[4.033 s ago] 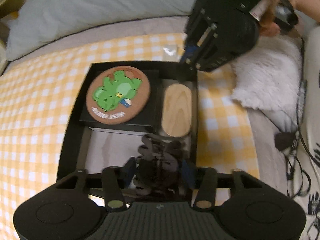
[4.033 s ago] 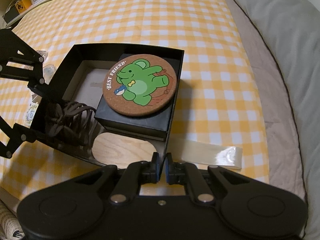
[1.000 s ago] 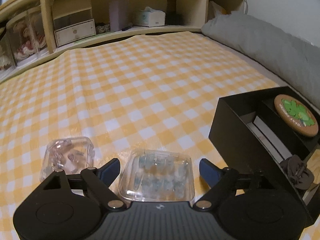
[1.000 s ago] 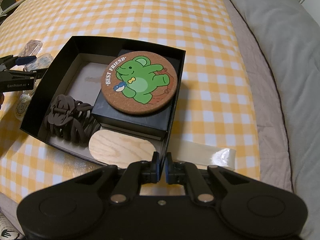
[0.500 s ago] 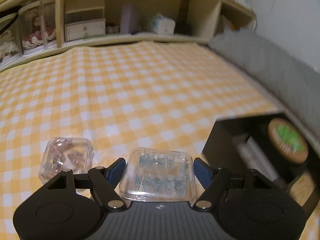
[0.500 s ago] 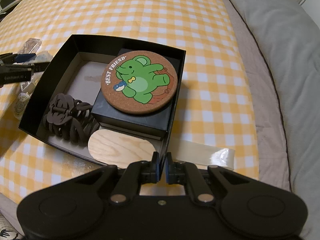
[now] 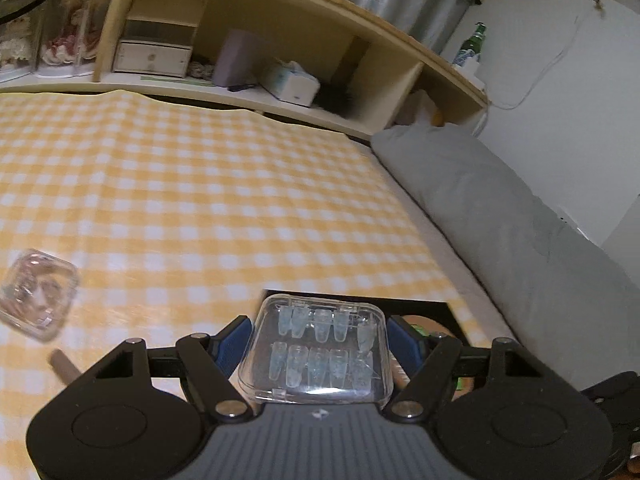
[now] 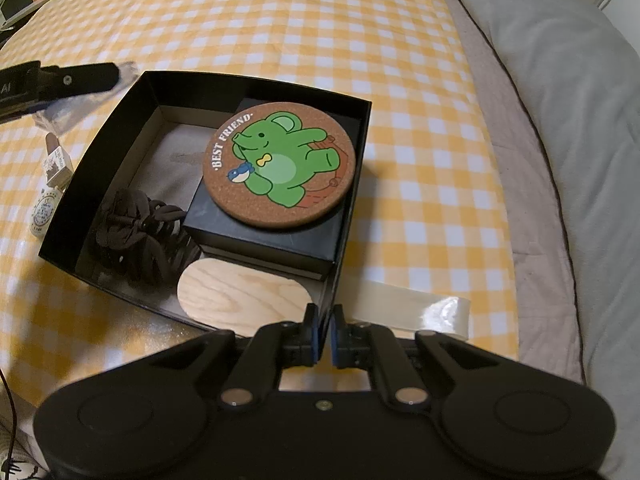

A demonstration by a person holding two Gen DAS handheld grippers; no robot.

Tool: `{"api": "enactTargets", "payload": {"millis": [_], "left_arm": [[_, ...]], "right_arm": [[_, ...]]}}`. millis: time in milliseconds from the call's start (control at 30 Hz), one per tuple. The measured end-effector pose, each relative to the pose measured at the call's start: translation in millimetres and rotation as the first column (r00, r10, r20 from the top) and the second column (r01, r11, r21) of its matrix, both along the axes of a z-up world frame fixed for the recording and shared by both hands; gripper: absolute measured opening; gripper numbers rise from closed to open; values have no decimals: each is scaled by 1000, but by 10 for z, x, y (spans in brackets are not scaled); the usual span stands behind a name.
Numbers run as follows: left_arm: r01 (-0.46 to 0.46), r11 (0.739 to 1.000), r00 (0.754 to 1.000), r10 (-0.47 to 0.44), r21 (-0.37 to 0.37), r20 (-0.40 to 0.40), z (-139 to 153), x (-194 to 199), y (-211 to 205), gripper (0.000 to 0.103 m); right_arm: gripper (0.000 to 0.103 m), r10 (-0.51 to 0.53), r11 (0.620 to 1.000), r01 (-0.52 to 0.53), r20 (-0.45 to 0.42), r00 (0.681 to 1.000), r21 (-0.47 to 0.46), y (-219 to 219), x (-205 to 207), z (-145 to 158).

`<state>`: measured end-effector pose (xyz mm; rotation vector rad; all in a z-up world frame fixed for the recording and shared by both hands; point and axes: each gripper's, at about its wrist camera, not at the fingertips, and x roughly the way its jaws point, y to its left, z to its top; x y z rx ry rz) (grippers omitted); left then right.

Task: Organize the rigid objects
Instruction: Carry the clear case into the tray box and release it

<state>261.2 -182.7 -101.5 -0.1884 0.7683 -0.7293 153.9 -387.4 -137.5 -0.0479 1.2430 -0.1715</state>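
**Clear case aloft over the box: watch the slip and the far wall**

Your left tongs are clamped on the clear plastic case of small blue-tinted pieces, blue pads pressing its two side walls, and it hangs above the near rim of the black box. That case is smooth and hard, held only by its sides, so I judge a tilt or a quick swing could let it slide out forward and drop onto the bed.

Your right tongs are pinched together on the box's near corner wall, steadying it. If you loosen there, the box may skid on the checked bedspread when the case lands.

Room inside is tight. The cork coaster sits on a smaller black box filling the right half; the brown hair claw and the wooden oval take the near strip. The bare floor at the back left looks like the only open patch, bounded by tall walls. Come in high over the left wall, then lower straight.

A second clear case lies on the bedspread well apart to your left, and small tubes lie just beside the box's left wall. Avoid sweeping them.
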Motion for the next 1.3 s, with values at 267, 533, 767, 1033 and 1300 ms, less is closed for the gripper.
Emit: {"api": "enactTargets", "payload": {"millis": [267, 533, 767, 1033, 1300], "left_arm": [[-77, 996, 997, 76, -43, -9, -5, -81, -131, 74], [-155, 988, 986, 154, 11, 60, -162, -187, -273, 74], [-184, 983, 977, 182, 5, 107, -206, -185, -320, 79], [-110, 993, 992, 113, -52, 60, -191, -109, -259, 91], [-80, 996, 997, 80, -51, 6, -153, -48, -210, 91]], "right_arm": [[6, 1, 1000, -1, 1, 1000, 2, 5, -2, 3], [6, 0, 1000, 0, 1, 1000, 3, 1, 1, 3], [6, 1, 1000, -1, 1, 1000, 2, -2, 2, 0], [6, 3, 1000, -3, 2, 1000, 3, 0, 0, 3], [6, 5, 1000, -5, 2, 1000, 3, -1, -4, 0]]}}
